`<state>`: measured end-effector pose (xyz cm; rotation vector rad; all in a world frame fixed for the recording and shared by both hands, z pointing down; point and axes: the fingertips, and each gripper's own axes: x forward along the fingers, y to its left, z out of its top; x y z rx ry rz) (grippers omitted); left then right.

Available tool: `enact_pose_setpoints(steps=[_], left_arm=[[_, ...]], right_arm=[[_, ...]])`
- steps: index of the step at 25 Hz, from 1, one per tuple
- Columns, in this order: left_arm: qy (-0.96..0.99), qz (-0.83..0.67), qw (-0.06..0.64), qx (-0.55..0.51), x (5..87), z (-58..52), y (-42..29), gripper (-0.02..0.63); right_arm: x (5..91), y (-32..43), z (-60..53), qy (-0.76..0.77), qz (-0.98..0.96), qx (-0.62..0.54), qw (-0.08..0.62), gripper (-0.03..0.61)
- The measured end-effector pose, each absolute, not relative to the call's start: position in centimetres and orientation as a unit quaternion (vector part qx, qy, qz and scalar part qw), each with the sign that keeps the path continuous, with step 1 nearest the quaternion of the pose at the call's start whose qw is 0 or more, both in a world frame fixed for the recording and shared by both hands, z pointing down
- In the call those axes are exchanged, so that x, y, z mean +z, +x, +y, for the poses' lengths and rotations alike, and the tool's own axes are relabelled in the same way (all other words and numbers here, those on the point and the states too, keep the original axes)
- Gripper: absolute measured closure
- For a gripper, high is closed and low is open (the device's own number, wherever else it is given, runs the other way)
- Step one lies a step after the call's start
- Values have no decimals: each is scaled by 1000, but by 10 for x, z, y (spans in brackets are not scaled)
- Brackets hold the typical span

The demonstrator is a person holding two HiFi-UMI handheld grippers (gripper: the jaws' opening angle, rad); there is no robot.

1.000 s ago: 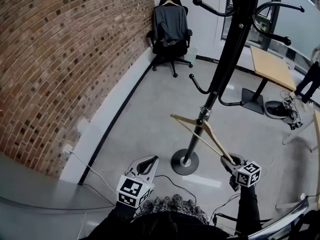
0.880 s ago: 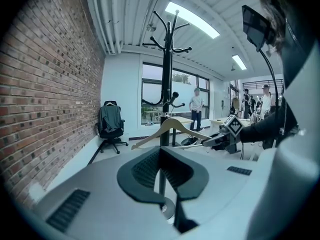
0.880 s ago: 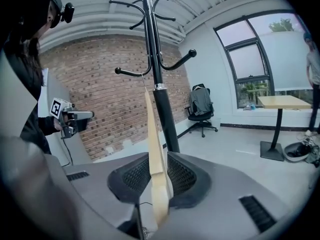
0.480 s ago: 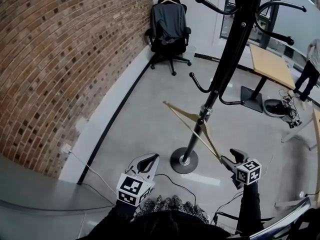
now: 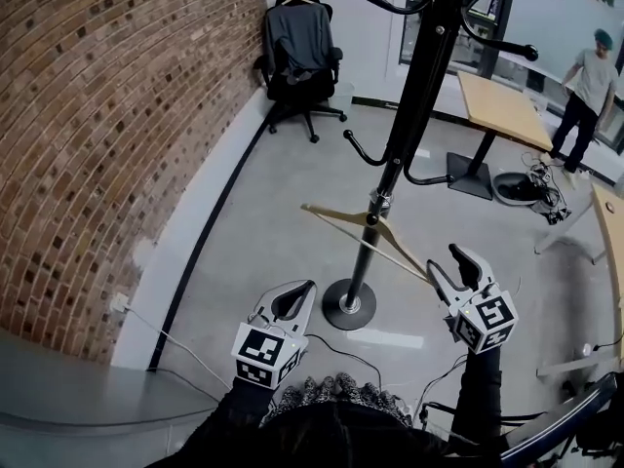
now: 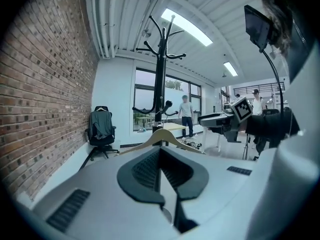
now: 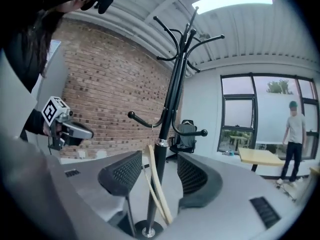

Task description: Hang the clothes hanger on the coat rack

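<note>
Pale-wood triangular clothes hanger (image 5: 361, 234) on a low prong of the tall black metal coat rack (image 5: 409, 96), hooked close to the pole, slanting across the head view. Hangs free, gripped by neither tool. Right tool (image 5: 447, 261) just beside the hanger's near end, spread wide; in the right gripper view, hanger arm between the 2 jaws with a gap on either side. Left tool (image 5: 306, 288) near the rack's round base (image 5: 348, 305), jaws pressed together on nothing. Behind: red brick wall (image 5: 97, 115), black office chair (image 5: 297, 42) draped with a grey garment, a person (image 5: 585, 81) standing far right.
</note>
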<state>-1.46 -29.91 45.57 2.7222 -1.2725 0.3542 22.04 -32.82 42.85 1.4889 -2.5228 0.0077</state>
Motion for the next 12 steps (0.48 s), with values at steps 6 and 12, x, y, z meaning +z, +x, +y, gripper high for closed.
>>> enact_pose_setpoints(steps=[6, 12], left_arm=[[909, -403, 41, 97, 437, -314, 6, 606], [914, -396, 30, 82, 421, -323, 14, 606]], right_arm=[[419, 182, -315, 514, -852, 34, 89, 348], [414, 177, -309, 558, -825, 32, 81, 528]])
